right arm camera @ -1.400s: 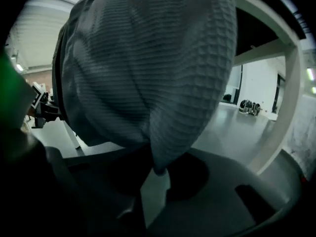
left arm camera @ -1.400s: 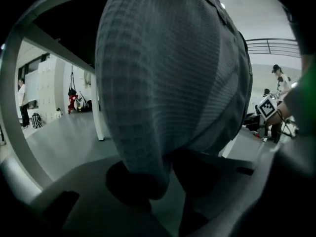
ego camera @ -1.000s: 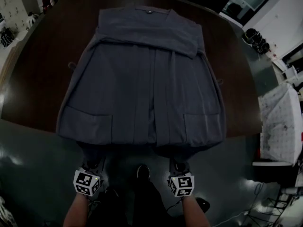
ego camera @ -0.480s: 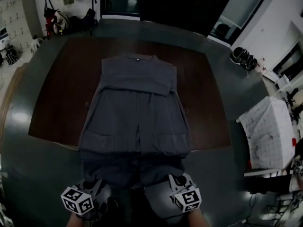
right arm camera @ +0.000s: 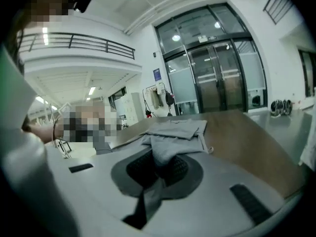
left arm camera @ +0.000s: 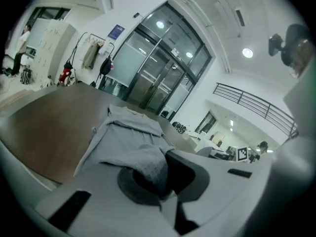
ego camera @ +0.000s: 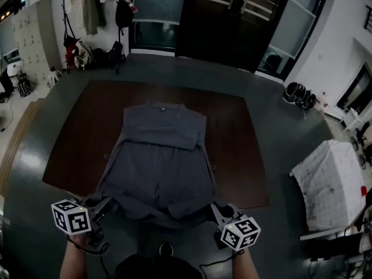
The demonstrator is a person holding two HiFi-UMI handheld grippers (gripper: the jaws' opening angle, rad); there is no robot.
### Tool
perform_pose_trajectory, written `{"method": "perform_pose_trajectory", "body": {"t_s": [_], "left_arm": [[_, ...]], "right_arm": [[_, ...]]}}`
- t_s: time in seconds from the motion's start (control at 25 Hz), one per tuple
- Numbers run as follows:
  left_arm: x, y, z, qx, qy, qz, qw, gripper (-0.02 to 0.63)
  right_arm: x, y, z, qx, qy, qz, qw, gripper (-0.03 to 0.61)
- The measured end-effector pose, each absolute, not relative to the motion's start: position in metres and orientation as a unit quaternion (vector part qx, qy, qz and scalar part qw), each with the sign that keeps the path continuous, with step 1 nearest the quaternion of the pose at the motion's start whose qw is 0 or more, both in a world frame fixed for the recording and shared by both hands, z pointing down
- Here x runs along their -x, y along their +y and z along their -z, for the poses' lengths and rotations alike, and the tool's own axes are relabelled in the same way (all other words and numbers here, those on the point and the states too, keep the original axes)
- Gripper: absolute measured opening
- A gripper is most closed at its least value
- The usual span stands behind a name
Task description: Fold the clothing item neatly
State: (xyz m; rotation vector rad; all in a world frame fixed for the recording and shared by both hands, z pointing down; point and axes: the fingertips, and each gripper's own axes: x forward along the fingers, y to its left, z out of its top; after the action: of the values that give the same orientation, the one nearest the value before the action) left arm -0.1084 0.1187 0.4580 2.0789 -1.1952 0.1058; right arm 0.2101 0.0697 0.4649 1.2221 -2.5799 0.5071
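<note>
The left gripper (ego camera: 103, 205) is pinching the near left corner of the dark grey collared garment (ego camera: 160, 156), its fingers (left arm camera: 187, 174) closing tight on a bunched fold of the hem. The right gripper (ego camera: 216, 213) is gripping the near right corner in the same way, its fingers (right arm camera: 175, 169) clamping the cloth that is spilling out between them. Both grippers are holding the hem raised over the near edge of the dark brown wooden bench (ego camera: 70, 144), and the edge of the cloth is sagging a little between them. The far part of the garment is lying flat on the bench, collar pointing away from the person, with the sleeves folded across the chest. A white cloth-draped object (ego camera: 328, 185) is standing on the grey floor at the right, well apart from the bench
</note>
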Motion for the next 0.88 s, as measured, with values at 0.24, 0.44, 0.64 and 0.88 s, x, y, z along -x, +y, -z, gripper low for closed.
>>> {"method": "perform_pose_trajectory", "body": {"t_s": [0.24, 0.44, 0.64, 0.88], "left_arm": [[0.108, 0.028, -0.427, -0.811, -0.472, -0.001, 0.346, 0.017], [0.143, -0.066, -0.409, -0.809, -0.478, 0.021, 0.341, 0.017], [0.183, -0.182, -0.409, -0.809, -0.473, 0.022, 0.350, 0.017], [0.207, -0.303, -0.436, -0.805, -0.469, 0.001, 0.364, 0.017]], "right_arm": [[-0.208, -0.021, -0.434, -0.423, -0.885, -0.155, 0.120, 0.002], [-0.193, -0.115, -0.424, -0.454, -0.866, -0.154, 0.142, 0.002], [-0.193, -0.222, -0.408, -0.494, -0.841, -0.175, 0.133, 0.002], [-0.196, -0.351, -0.419, -0.534, -0.815, -0.186, 0.129, 0.002]]}}
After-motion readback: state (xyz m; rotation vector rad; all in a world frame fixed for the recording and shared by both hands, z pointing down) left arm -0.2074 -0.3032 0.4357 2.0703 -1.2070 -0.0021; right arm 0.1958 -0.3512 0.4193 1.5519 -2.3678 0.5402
